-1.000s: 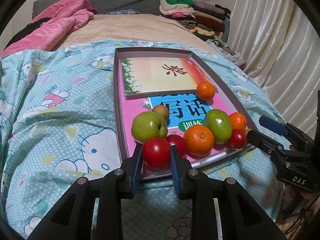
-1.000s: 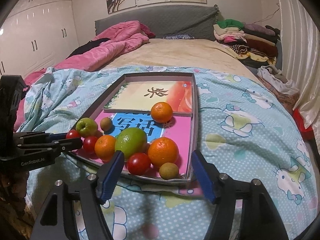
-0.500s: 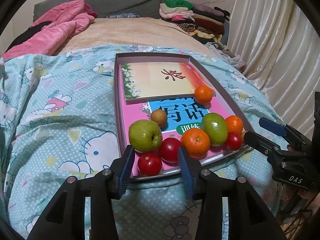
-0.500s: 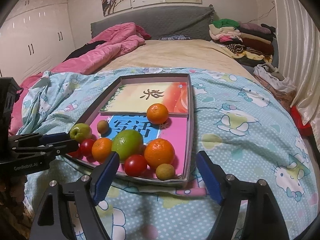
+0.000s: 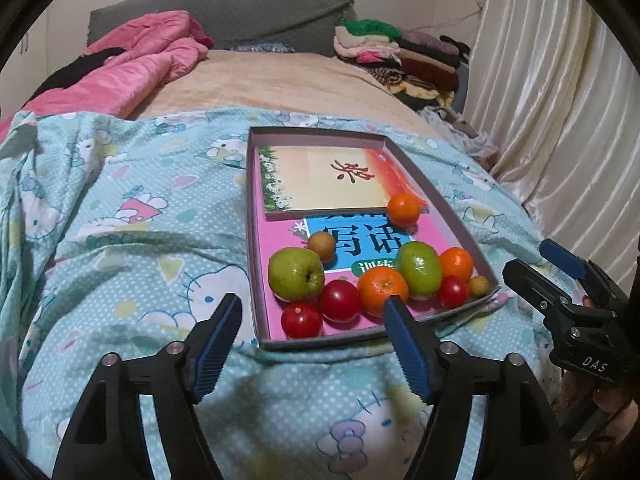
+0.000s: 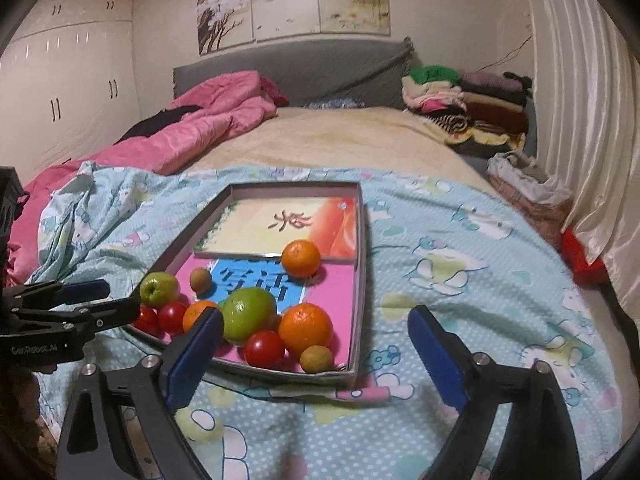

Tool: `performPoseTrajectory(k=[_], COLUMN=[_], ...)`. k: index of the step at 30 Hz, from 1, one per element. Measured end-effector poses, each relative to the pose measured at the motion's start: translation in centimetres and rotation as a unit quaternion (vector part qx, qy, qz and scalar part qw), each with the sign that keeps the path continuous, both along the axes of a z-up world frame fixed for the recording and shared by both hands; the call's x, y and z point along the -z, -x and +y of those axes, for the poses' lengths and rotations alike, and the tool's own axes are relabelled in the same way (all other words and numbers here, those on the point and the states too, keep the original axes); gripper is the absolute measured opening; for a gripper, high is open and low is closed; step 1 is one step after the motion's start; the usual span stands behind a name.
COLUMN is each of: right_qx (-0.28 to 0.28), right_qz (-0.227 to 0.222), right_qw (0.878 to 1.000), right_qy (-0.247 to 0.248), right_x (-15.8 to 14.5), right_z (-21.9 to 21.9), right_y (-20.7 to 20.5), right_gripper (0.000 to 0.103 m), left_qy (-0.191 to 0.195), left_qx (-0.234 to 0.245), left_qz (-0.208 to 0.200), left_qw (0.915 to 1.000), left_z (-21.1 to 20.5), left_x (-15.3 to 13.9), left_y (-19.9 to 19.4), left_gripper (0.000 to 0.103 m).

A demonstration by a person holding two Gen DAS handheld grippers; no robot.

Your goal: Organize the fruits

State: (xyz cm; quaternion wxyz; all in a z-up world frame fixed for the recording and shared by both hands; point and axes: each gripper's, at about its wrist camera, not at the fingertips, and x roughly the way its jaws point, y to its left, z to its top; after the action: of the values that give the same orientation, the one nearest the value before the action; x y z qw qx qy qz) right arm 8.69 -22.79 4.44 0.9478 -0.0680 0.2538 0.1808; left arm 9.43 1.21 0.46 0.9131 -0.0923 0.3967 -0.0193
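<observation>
A shallow cardboard tray (image 5: 253, 248) lies on the bed with fruit grouped at its near end. The group holds a green apple (image 5: 295, 272), several red tomatoes (image 5: 301, 319), oranges (image 5: 382, 291) and a green mango (image 5: 418, 267). One orange (image 5: 404, 209) sits apart farther back. My left gripper (image 5: 314, 342) is open and empty just before the tray's near edge. My right gripper (image 6: 314, 354) is open and empty, just short of the tray's near edge (image 6: 280, 376). It also shows in the left wrist view (image 5: 538, 268).
The tray rests on a blue patterned quilt (image 5: 120, 240). A pink duvet (image 5: 132, 68) lies at the back left. Folded clothes (image 5: 400, 52) are stacked at the back right. A curtain (image 5: 560, 100) hangs along the right side.
My left gripper let go of the red tomato at the tray's near left corner, opened wide and drew back. My right gripper stayed open and drew back slightly.
</observation>
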Motion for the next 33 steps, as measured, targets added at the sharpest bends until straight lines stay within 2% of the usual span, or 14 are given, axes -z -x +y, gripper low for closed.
performPoseTrajectory(k=[7,11,15,21,33], right_qx=[0.009,0.006,-0.013,-0.015,-0.011], right_qz=[0.025,0.024,0.038,0.058,0.034], right_qw=[0.999,0.999,0.999,0.998,0.999], right_qy=[-0.026,-0.022,-0.024,-0.034,-0.030], right_x=[-1.2,-1.4,-0.9,-0.4,-0.4], right_z=[-0.4,0.2,0.4,0.1,0.0], right_y=[2.5,4.5,5.8,7.4,8.7], right_gripper=[0.099,0.099,0.101,0.102,0.102], left_qy=[0.022,0.010,0.015,0.005,-0.011], left_qx=[-0.009,-0.015,-0.013,-0.020,-0.027], left_qz=[0.027,0.043,0.064,0.061,0.060], left_qw=[0.9994,0.9989,0.9977,0.9979,0.9978], left_z=[-0.5,-1.3,-1.8,-2.4,-2.5], left_x=[-0.6,-0.3,0.4,0.2,0.5], left_y=[2.6,4.3,5.7,7.6,8.0], left_gripper=[0.077,0.077,0.077,0.077,0.077])
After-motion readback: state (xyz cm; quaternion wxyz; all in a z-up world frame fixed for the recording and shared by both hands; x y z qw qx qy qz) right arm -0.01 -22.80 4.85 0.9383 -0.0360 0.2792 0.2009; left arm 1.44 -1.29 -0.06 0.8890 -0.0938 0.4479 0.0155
